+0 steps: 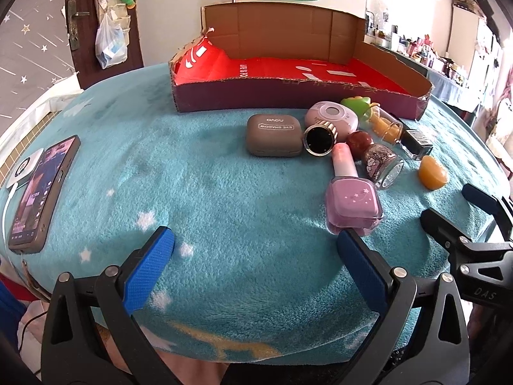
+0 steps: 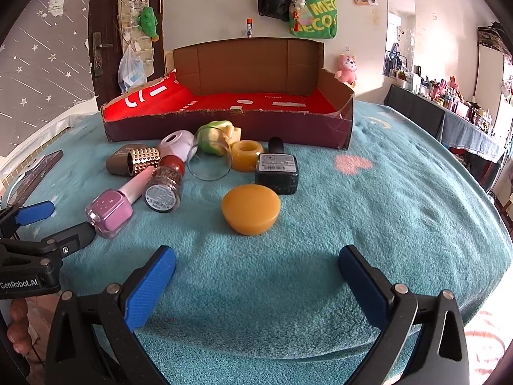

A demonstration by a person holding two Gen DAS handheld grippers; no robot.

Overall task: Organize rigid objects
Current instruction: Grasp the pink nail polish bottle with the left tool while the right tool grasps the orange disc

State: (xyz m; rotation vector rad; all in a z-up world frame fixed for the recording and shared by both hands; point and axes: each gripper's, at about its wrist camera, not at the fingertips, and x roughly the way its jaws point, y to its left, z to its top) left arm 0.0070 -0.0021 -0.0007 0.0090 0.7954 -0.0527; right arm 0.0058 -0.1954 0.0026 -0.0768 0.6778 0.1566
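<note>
A cardboard box (image 2: pixel 224 128) with a red floor stands at the far edge of the worktop (image 2: pixel 400 211), small cosmetics heaped just before it. A phone (image 1: pixel 41 192) lies at the left edge. The left gripper (image 1: pixel 256 240) has its fingers wide apart, one beside the pink polish bottle (image 1: pixel 352 205). The right gripper (image 2: pixel 256 260) is spread too, holding nothing, near the amber dome (image 2: pixel 250 208).

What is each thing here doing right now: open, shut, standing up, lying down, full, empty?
Left claw: open, holding nothing.
Right claw: open, holding nothing.
Cardboard box: open-topped, nothing inside.
Pink nail polish bottle: lying down, capped.
Glitter bottle: lying down, capped.
Dark polish bottle: lying down, capped.
Eye shadow case: shut, lying flat.
Phone: screen lit.
</note>
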